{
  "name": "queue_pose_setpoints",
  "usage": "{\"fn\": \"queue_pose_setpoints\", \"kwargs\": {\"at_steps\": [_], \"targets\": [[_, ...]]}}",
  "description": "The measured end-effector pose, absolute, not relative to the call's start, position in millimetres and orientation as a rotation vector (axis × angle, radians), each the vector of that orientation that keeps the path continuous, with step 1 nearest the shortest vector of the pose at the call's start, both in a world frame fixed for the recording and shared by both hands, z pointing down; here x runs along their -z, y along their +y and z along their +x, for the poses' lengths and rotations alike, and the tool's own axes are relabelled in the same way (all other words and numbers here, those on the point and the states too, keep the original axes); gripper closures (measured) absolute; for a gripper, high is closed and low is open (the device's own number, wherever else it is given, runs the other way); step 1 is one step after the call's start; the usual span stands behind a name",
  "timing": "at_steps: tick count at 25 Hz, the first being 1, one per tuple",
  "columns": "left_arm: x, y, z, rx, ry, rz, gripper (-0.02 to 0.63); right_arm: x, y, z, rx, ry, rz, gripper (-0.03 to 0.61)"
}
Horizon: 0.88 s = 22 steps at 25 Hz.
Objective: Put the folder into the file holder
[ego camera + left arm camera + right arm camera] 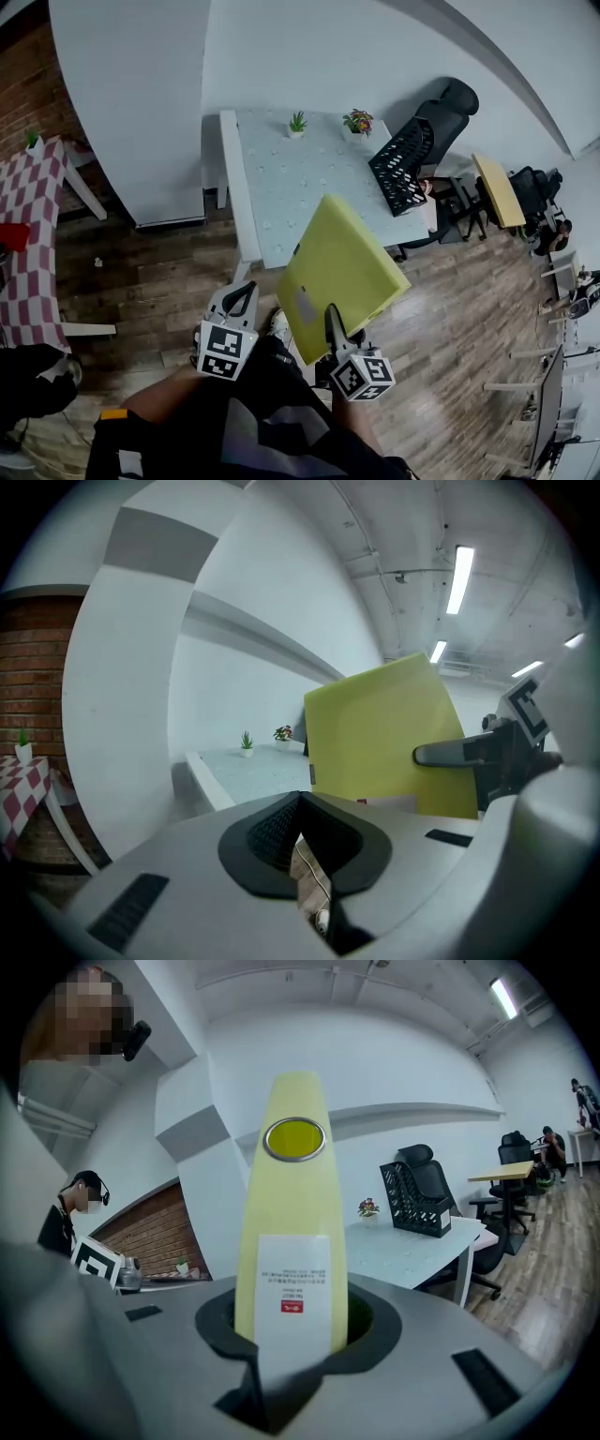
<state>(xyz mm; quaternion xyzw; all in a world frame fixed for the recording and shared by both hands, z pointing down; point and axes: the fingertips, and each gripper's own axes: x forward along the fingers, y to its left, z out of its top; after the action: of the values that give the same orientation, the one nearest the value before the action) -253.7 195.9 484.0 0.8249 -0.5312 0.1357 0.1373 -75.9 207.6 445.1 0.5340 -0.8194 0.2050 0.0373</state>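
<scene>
A yellow-green folder [342, 272] hangs in the air in front of the table, with my right gripper [334, 328] shut on its lower spine. In the right gripper view the folder [291, 1222] stands upright between the jaws, its white spine label facing the camera. The black mesh file holder [401, 167] stands on the right side of the pale table [281, 202]; it is also seen as the holder [416, 1200] in the right gripper view. My left gripper [239, 302] hovers left of the folder, shut with nothing in it; the folder [389, 738] shows in its view too.
Two small potted plants [297, 123] [357, 122] sit at the table's far edge. A black office chair [448, 112] stands behind the holder. A checked table [33, 234] is at the left, and desks with people are at the far right. The floor is wood.
</scene>
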Motion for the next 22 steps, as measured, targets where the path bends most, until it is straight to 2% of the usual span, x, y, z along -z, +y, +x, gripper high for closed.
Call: {"fn": "queue_pose_setpoints", "kwargs": {"at_steps": [13,22], "targets": [[-483.7,197.1,-256.5,-0.393,-1.562,2.372,0.609,-431.5,202.1,-63.9,-0.656,-2.553,1.704,0.436],[-481.1,171.2,-220.5,-0.398,-1.508,2.387,0.609,-417.5,179.8,-20.9,-0.674,-2.56,1.8,0.437]]}}
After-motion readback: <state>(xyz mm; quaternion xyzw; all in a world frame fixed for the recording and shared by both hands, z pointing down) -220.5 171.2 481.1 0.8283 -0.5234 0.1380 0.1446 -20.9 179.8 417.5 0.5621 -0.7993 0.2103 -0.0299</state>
